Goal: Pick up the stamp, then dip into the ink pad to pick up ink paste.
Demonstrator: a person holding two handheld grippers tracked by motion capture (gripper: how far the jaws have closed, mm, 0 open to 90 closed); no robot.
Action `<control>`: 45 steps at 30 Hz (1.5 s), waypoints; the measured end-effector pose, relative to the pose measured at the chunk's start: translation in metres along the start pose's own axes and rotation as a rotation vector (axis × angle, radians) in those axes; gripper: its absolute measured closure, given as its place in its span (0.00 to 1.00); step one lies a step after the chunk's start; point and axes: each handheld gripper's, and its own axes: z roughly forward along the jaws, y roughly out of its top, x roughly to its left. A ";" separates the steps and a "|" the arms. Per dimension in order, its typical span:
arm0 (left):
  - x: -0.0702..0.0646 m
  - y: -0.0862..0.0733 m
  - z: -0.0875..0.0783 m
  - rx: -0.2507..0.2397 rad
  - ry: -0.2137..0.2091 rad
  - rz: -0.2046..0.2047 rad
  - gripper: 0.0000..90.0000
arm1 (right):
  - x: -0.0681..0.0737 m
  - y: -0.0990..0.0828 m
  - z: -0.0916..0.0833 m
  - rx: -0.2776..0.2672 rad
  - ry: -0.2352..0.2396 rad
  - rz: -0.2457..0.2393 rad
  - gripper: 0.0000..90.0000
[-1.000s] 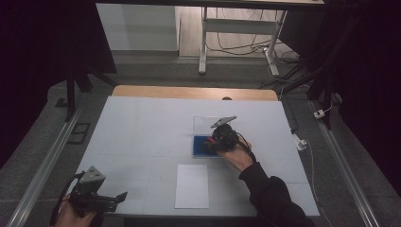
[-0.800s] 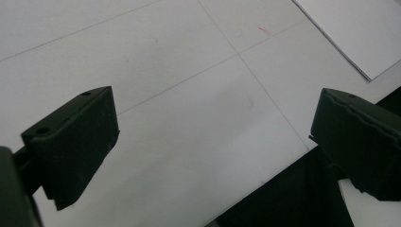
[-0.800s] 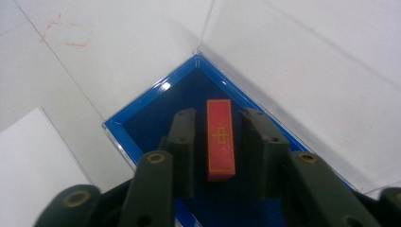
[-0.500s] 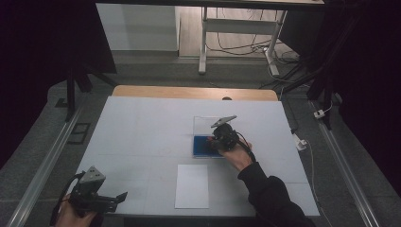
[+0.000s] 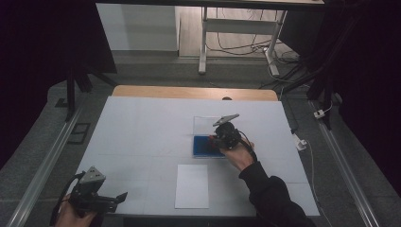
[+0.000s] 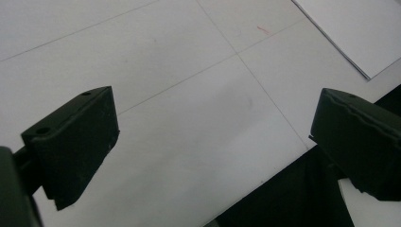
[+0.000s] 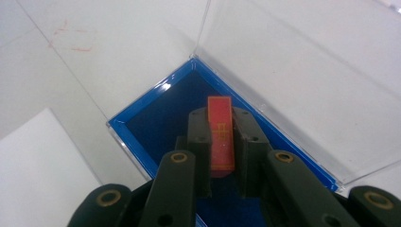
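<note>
A shallow blue-lined box point(image 7: 156, 124) lies on the white table with its clear lid point(image 7: 293, 61) hinged open behind it. My right gripper point(image 7: 221, 124) reaches down into the box, shut on a thin red rectangular piece point(image 7: 221, 142) with gold markings, pinched on edge between the two pads. In the high view the right gripper point(image 5: 218, 141) is over the blue box point(image 5: 201, 147) right of the table's centre. My left gripper point(image 5: 124, 196) rests at the near left corner; its jaws stand wide apart in the left gripper view point(image 6: 213, 146), holding nothing.
A white sheet of paper point(image 5: 192, 186) lies near the front edge, just in front of the box, and its corner point(image 6: 350, 28) shows in the left gripper view. The table's front edge point(image 6: 265, 189) runs close under the left jaws. A desk frame and cables stand beyond the table.
</note>
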 end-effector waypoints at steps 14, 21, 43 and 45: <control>-0.001 0.000 0.000 0.003 0.002 0.004 0.02 | 0.000 0.005 -0.020 -0.055 -0.012 0.006 0.88; 0.000 0.000 0.000 0.003 -0.001 0.004 0.02 | 0.001 0.006 -0.023 -0.056 -0.016 0.000 0.88; 0.000 0.000 0.000 0.004 -0.003 0.005 0.02 | 0.007 0.001 -0.004 -0.020 0.025 -0.040 0.88; 0.000 0.000 0.000 0.005 -0.003 0.006 0.02 | 0.008 0.001 -0.001 -0.021 0.031 -0.044 0.88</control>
